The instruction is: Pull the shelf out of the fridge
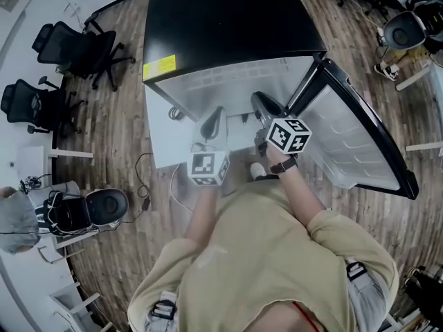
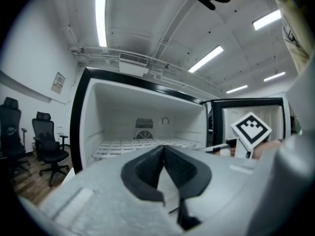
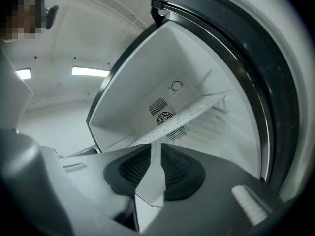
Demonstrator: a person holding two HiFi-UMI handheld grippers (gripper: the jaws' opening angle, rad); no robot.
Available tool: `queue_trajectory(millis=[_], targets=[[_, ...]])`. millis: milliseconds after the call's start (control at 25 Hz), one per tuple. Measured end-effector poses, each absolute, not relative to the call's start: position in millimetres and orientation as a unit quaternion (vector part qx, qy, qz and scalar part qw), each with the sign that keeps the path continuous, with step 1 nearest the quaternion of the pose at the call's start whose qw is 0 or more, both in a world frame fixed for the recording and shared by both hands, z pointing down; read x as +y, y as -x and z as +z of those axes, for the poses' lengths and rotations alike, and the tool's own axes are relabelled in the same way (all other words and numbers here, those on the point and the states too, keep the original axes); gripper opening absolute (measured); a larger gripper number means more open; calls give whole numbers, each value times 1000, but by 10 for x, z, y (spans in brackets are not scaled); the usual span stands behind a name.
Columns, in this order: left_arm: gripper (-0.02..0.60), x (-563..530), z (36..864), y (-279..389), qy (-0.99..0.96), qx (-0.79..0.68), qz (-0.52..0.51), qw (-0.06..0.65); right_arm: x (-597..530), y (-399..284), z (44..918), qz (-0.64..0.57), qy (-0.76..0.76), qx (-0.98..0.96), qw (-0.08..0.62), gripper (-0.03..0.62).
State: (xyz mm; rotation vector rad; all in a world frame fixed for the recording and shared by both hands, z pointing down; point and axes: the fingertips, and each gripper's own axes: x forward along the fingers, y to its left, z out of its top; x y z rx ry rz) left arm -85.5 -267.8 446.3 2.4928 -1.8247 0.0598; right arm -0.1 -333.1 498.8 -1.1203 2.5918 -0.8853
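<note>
fridge (image 1: 228, 19): stood open at my 12 o'clock in the head view, its door (image 1: 360, 137) swung wide toward 2 o'clock.
shelf (image 2: 129, 145): a white grid that lay flat and still seated low in the cavity, in front of the fan grille (image 2: 144, 134) on the back wall.
left hand-held gripper (image 2: 163, 149): its jaws were pressed together on nothing. The shelf lay ahead of its tips at 12 o'clock, apart from them.
right hand-held gripper (image 3: 153, 145): its jaws stood a narrow slit apart. The tool was rolled, so its own view showed the shelf as a slanted band running from the tips up toward 2 o'clock. A pale strip filled the slit. I could not tell whether that was the shelf's front edge or the tool's own body, and I saw no pad pressing on the shelf.
shelf to gripper: the near end of that band met the right tips at 12 o'clock. The front edge, the long axis, ran across the opening from 9 to 3 o'clock.
nearer arm: the right, I judged. It reached deeper into the cavity, with the left at its 9 o'clock.
coming move: I judged that the right jaws had to straddle the front edge and close before any pull toward 6 o'clock.
</note>
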Motion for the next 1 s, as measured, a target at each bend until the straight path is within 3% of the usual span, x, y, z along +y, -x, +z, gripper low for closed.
queue_trajectory(millis=[80,240,480,1000], targets=[[2,-2693,4491,882,-802,-596,24,29,-3384,24,5053,-317,377,865,98,104],[2,-2711,4529,965,-795,-605,31,32,-3493,32,5073,-349,383,844,139,178],[2,-2748,4550,1054,-786,-616,35,32,-3743,-63,4957,-399,382,789,268,209],[2,-2898,4519,1216,-771,-635,40,30,-4171,132,4942,-500,345,711,354,209]])
